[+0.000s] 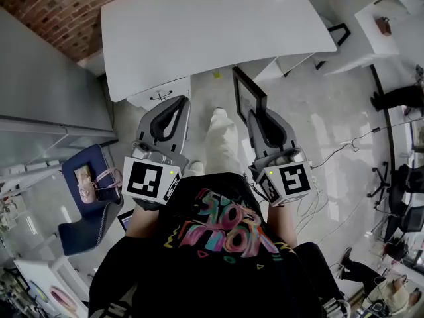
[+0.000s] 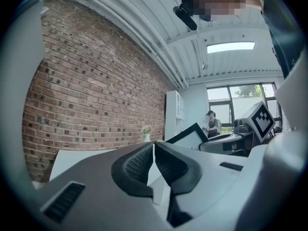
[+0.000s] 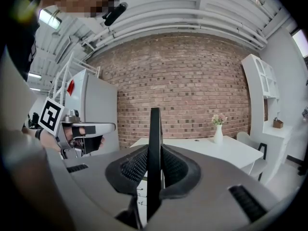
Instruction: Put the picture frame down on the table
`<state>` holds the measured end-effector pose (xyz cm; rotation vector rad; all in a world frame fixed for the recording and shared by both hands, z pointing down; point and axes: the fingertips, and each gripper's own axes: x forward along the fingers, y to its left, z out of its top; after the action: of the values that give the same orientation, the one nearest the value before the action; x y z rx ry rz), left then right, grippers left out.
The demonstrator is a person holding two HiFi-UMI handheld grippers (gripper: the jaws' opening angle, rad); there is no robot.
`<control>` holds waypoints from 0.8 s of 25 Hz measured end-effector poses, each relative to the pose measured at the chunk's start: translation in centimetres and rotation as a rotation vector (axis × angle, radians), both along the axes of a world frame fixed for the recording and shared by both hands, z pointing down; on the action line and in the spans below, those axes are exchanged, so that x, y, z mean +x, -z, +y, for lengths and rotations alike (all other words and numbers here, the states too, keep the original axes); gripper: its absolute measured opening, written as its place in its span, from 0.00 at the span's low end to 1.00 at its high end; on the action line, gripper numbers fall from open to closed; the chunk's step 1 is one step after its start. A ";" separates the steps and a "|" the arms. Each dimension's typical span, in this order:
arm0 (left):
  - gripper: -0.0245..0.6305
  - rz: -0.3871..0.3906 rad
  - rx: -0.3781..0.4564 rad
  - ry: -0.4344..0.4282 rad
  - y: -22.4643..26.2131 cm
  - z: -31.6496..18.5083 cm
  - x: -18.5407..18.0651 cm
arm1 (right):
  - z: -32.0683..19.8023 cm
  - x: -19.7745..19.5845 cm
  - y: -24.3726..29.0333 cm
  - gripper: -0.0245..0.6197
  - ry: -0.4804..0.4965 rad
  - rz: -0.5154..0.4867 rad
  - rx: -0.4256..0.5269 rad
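The picture frame (image 1: 246,93) is black-rimmed and held upright on its edge in the air, short of the white table's (image 1: 218,25) near edge. My right gripper (image 1: 256,115) is shut on its lower rim. In the right gripper view the frame (image 3: 155,124) stands edge-on between the ribbed pads, with the table (image 3: 207,147) beyond. My left gripper (image 1: 181,102) hovers beside it to the left, shut with nothing in it. From the left gripper view (image 2: 154,146) the frame (image 2: 190,135) shows to the right.
A vase of flowers (image 3: 218,130) stands on the table's far side. A white drawer cabinet (image 1: 162,93) sits under the table's near left edge. A blue chair (image 1: 89,197) with a pink item is at my left, a white chair (image 1: 330,15) at the table's right. Cables (image 1: 334,152) lie on the floor.
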<state>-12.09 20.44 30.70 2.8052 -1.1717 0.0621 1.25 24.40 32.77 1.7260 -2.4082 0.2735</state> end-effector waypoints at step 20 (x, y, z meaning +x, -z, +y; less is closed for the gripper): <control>0.08 0.000 0.036 0.186 1.0 -31.6 9.1 | -33.8 9.1 0.5 0.17 0.206 0.013 0.020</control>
<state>-3.04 -11.20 29.67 2.7108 -1.4415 0.0266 10.32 -9.45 32.29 1.4668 -2.5609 0.2100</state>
